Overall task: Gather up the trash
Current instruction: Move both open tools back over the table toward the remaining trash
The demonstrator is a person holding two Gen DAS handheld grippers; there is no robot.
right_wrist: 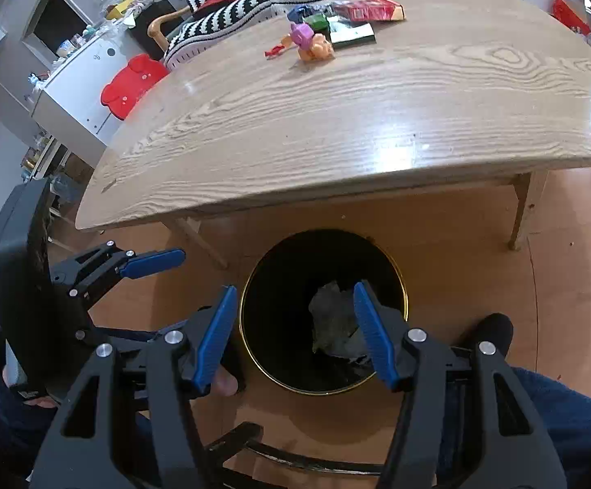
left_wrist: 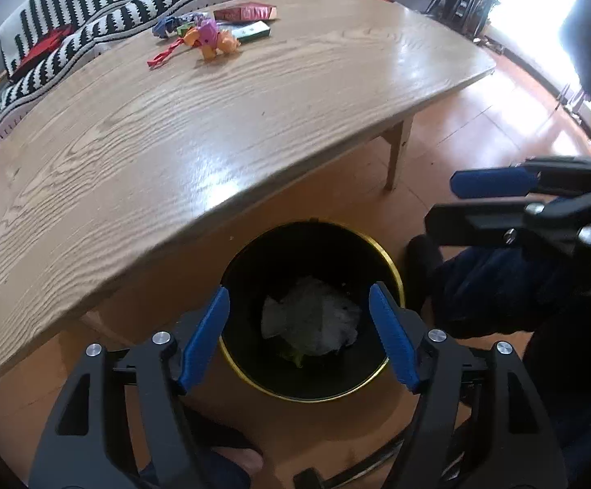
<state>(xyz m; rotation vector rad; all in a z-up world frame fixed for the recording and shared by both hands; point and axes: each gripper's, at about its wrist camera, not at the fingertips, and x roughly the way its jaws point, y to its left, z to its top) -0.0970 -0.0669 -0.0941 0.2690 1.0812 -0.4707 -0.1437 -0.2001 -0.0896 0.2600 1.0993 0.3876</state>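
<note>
A black bin with a gold rim point(left_wrist: 316, 400) stands on the floor by the table's near edge, with crumpled white paper point(left_wrist: 312, 318) lying inside. My left gripper point(left_wrist: 300, 287) hangs open right over the bin's mouth, with nothing between its blue pads. In the right wrist view my right gripper point(right_wrist: 294, 285) is also open and empty above the same bin point(right_wrist: 320, 393), and the paper point(right_wrist: 332, 318) shows grey in the bin's shade. Each gripper appears in the other's view: the right gripper point(left_wrist: 442, 201) at right, a blue pad point(right_wrist: 153, 263) of the left one at left.
The wooden table point(left_wrist: 214, 130) carries an orange and pink toy point(left_wrist: 212, 38), a red wrapper point(left_wrist: 163, 57), a red box point(left_wrist: 246, 12) and a green and white box point(left_wrist: 252, 32) at its far side. A striped sofa point(left_wrist: 91, 12) lies behind. A person's foot in a black sock point(right_wrist: 495, 328) rests beside the bin.
</note>
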